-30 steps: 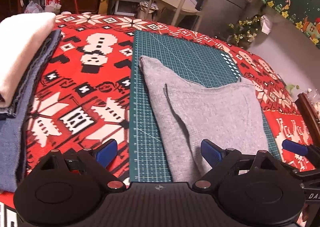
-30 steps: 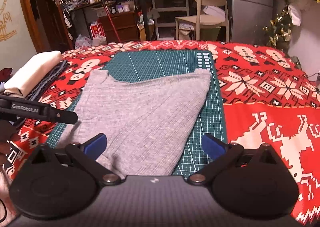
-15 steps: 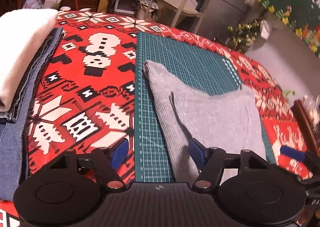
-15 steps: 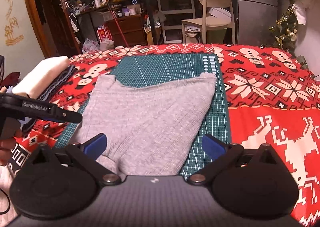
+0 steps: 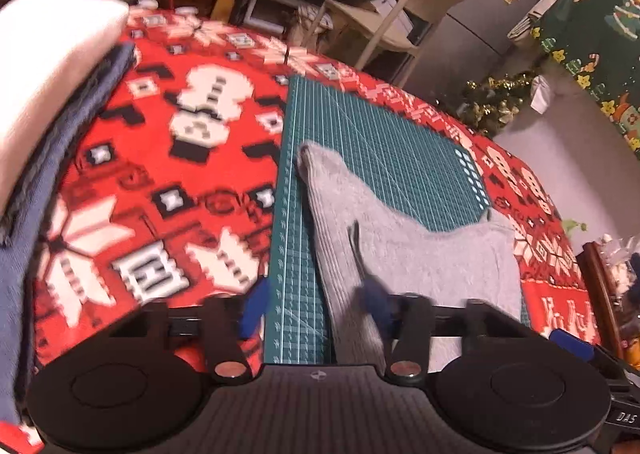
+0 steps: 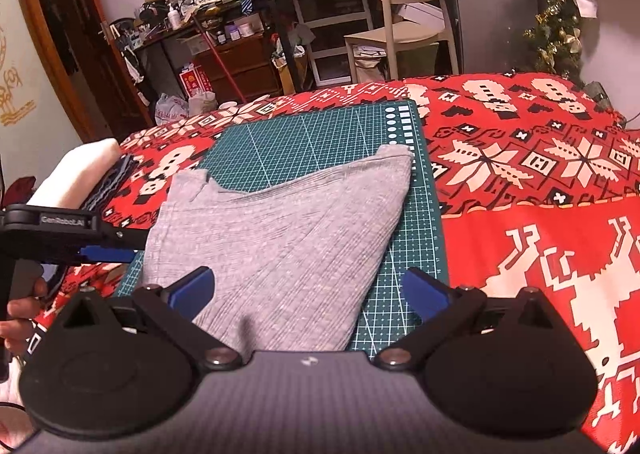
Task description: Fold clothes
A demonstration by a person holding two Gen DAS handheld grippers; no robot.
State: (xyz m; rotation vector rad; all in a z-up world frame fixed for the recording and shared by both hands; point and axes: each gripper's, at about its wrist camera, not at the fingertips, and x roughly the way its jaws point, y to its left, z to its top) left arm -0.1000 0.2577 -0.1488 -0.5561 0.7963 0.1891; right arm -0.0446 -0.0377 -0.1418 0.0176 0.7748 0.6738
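A grey knit garment [image 5: 420,262] [image 6: 280,230] lies partly folded on a green cutting mat [image 5: 380,141] [image 6: 300,141]. My left gripper [image 5: 314,304] hovers low over the garment's near left edge. Its jaws are closing, with that edge and a strip of mat between the blue pads, which do not press on the cloth. From the right wrist view it shows at the far left [image 6: 80,250], held by a hand [image 6: 20,314]. My right gripper [image 6: 310,288] stands open and wide over the garment's near edge, nothing pinched. Its blue tip shows at the lower right [image 5: 568,342].
A red Christmas-patterned blanket [image 5: 160,173] [image 6: 520,173] covers the surface. A stack of folded clothes [image 5: 48,73] [image 6: 76,173], white on top of blue, sits at the left. Beyond the far edge stand a pale chair [image 6: 404,25], cluttered shelves and a small Christmas tree [image 6: 556,33].
The left gripper's jaws have narrowed from wide apart to a small gap, and it has shifted right onto the garment's left edge. The right gripper stays open and in place.
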